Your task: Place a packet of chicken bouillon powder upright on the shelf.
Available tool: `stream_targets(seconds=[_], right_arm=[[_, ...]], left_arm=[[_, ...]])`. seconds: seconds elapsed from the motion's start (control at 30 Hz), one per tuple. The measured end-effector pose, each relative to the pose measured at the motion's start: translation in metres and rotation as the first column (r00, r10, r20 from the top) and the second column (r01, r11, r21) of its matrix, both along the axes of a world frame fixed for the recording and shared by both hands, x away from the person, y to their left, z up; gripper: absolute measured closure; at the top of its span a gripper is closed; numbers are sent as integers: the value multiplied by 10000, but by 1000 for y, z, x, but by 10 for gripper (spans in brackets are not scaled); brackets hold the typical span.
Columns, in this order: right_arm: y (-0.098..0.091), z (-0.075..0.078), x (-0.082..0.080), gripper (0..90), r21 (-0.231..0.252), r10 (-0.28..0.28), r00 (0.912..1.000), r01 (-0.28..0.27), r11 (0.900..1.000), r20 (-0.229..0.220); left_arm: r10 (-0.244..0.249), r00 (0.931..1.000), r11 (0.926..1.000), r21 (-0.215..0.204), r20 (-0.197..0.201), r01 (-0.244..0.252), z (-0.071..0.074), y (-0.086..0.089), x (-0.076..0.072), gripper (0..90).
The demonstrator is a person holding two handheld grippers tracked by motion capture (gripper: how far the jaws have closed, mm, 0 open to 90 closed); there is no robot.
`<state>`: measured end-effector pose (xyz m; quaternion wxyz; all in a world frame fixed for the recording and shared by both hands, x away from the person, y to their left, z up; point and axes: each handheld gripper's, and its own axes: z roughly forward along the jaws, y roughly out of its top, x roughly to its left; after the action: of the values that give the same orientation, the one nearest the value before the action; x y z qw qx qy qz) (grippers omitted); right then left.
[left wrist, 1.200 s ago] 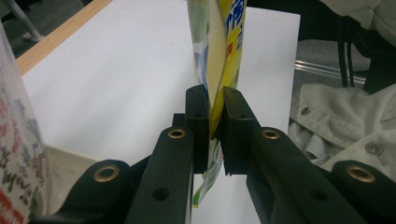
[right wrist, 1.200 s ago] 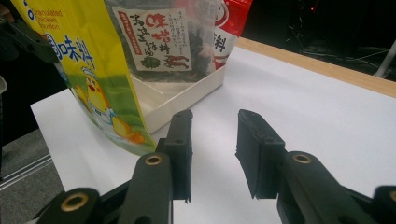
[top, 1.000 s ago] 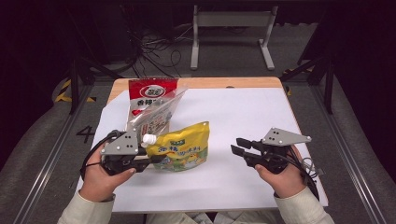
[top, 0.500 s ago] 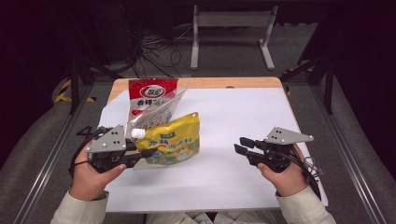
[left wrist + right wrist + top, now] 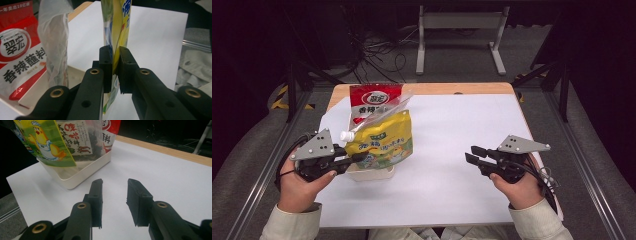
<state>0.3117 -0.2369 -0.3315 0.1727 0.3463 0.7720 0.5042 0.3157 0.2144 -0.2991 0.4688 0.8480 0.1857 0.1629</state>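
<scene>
We pinch the yellow pouch (image 5: 382, 142) in our left gripper (image 5: 354, 159), its cap end pointing up and left over the white tray (image 5: 377, 174), while our right gripper (image 5: 474, 154) waits spread and empty, well off to the tray's right

The left gripper (image 5: 357, 159) sits at the counter's left edge, its jaws pinched tight on a pouch (image 5: 384, 142), hand wrapped around its body. The right gripper (image 5: 473, 155) hovers near the right edge, jaws parted and empty, pointing leftward.
</scene>
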Motion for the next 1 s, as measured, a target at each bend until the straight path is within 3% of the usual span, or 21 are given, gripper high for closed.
stream_targets(seconds=[0.4,0.57,1.0], right_arm=[[-9,2,0,647,111,-257,9997,257,9996,43],[-10,1,1,647,126,-307,9995,306,9995,24],[-10,1,1,642,122,-299,9996,299,9995,-9]], left_arm=[[572,9982,9978,339,-198,-565,-6,7,6,828],[863,9960,9941,677,-212,-847,-9,9,8,828],[1120,9902,9911,816,-834,-1052,-23,17,19,828]])
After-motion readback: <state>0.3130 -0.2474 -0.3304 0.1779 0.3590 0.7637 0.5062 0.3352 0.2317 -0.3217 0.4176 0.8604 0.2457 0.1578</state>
